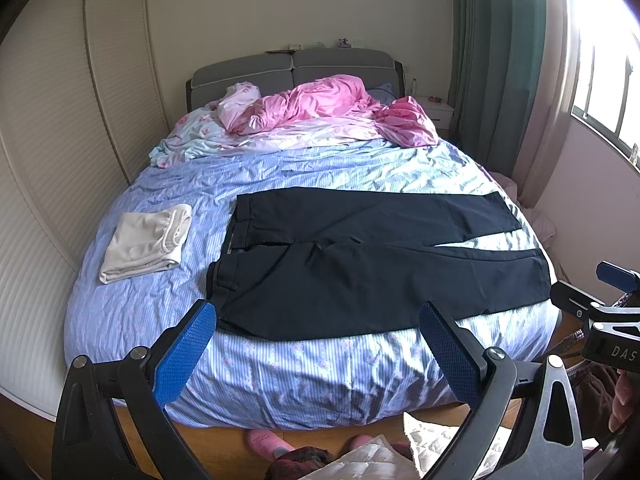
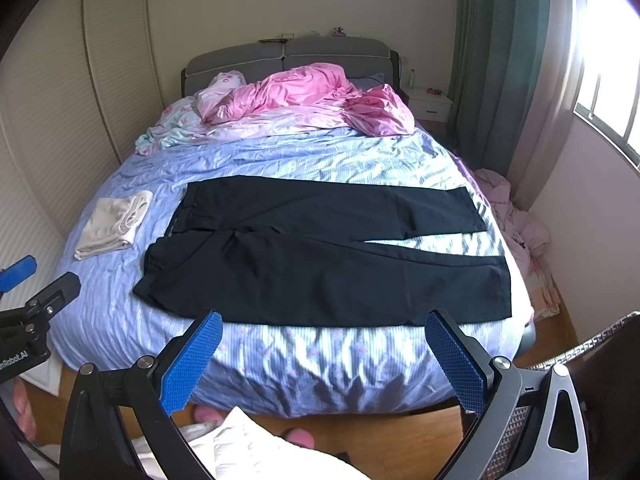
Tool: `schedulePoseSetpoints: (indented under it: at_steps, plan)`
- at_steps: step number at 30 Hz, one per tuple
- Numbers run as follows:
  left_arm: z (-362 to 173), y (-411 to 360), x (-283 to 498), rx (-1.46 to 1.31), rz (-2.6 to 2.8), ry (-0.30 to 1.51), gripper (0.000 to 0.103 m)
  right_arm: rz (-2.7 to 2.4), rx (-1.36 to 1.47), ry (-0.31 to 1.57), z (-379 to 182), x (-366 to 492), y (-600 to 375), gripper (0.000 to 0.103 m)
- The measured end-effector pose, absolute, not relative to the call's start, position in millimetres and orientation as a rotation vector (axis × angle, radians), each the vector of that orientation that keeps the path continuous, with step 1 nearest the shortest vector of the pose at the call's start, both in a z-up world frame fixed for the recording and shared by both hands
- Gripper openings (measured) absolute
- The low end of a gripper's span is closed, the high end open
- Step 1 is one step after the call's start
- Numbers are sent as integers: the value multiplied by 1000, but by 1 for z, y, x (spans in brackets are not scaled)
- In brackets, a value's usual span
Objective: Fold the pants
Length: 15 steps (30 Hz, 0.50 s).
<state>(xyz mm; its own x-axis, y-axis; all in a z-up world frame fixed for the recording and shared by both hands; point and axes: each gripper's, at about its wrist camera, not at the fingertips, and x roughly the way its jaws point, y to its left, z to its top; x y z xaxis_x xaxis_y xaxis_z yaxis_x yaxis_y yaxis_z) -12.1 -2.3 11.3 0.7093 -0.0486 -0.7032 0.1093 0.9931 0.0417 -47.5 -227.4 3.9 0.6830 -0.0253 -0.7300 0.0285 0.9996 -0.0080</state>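
The dark pants (image 1: 360,264) lie flat on the bed (image 1: 280,372), near its front edge, waist toward the left edge and legs toward the right, so I can fold them easily. A folded white cloth (image 1: 144,240) sits by the left edge, out of the way. My left hand-held gripper (image 1: 320,354) and right hand-held gripper (image 2: 324,360) are both spread wide, holding nothing, waiting in front of the bed.

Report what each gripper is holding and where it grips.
Nothing is held. The left gripper and right gripper are both open, short of the pants lying flat on the bed.
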Motion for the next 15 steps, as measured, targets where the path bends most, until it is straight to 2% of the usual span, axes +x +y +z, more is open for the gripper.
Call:
schedulePoseSetpoints:
  at_steps: [15]
  plan:
    - [12, -2, -12, 80, -88, 787, 103, -30, 4, 831, -1, -45, -227, 103]
